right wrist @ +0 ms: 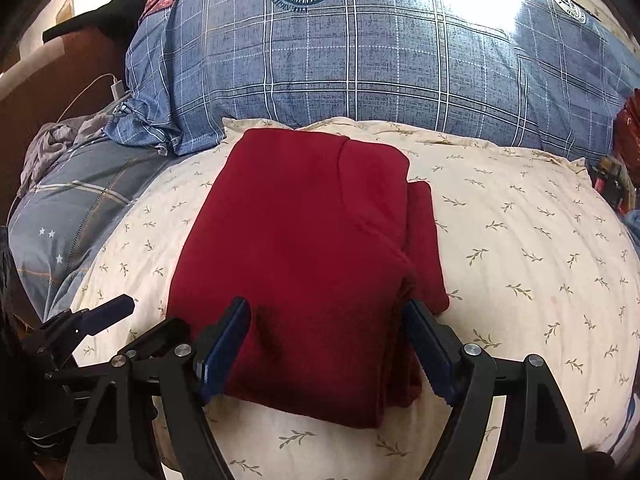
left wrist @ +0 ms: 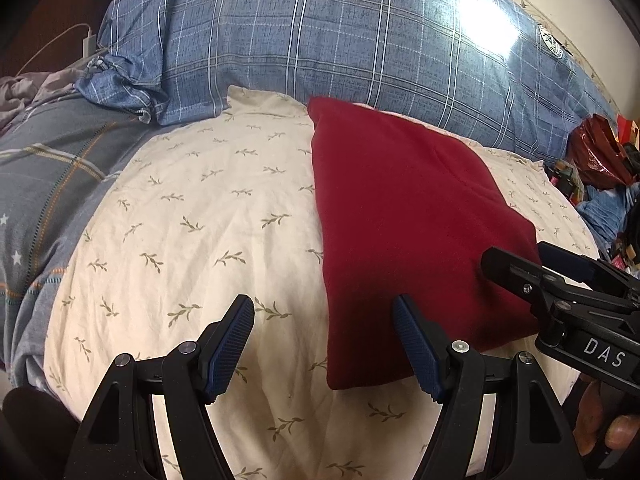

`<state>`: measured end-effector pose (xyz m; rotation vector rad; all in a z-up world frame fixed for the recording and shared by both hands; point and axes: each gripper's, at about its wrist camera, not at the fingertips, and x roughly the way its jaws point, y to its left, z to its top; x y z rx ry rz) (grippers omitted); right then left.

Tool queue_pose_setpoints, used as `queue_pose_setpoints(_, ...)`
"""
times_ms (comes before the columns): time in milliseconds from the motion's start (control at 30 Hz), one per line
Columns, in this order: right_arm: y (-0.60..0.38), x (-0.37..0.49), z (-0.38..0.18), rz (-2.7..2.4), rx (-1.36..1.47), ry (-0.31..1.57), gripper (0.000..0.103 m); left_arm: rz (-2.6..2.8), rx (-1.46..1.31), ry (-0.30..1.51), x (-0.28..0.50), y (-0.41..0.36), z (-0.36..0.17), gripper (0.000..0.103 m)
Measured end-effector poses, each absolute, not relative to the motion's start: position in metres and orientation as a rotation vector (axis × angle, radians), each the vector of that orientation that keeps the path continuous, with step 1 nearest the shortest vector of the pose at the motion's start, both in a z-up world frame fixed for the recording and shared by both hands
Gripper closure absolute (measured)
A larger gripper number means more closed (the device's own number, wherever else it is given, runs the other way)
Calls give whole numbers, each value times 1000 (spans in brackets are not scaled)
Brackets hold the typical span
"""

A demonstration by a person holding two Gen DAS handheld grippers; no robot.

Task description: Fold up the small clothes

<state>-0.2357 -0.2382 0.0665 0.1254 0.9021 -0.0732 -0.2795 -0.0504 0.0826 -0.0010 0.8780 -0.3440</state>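
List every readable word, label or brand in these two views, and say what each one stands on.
"DAS": white letters on the body of the right tongs.
"STARS": on the ribbon of the round crest printed on the blue plaid quilt.
Ring text around that crest: upside down and too small to read with confidence.
Second crest at the quilt's right edge: too blurred to read.

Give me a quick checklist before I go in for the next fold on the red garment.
1. Dark red folded knit garment lies flat on the cream leaf-print pillow: ok.
2. Left gripper open, nothing held: ok.
3. Right gripper open, fingers straddling the garment's near edge: ok.
4. Edges aligned: not ok, an under layer sticks out along the right side.
5. Grippers clear of each other: ok.
6. Fingers touching the cloth: cannot tell.
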Motion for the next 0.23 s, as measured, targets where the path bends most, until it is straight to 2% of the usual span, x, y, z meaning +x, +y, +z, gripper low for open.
queue_pose_setpoints(233,-249,-239,69,-75,155,888,22,-339,23,832,-279,-46,93,31)
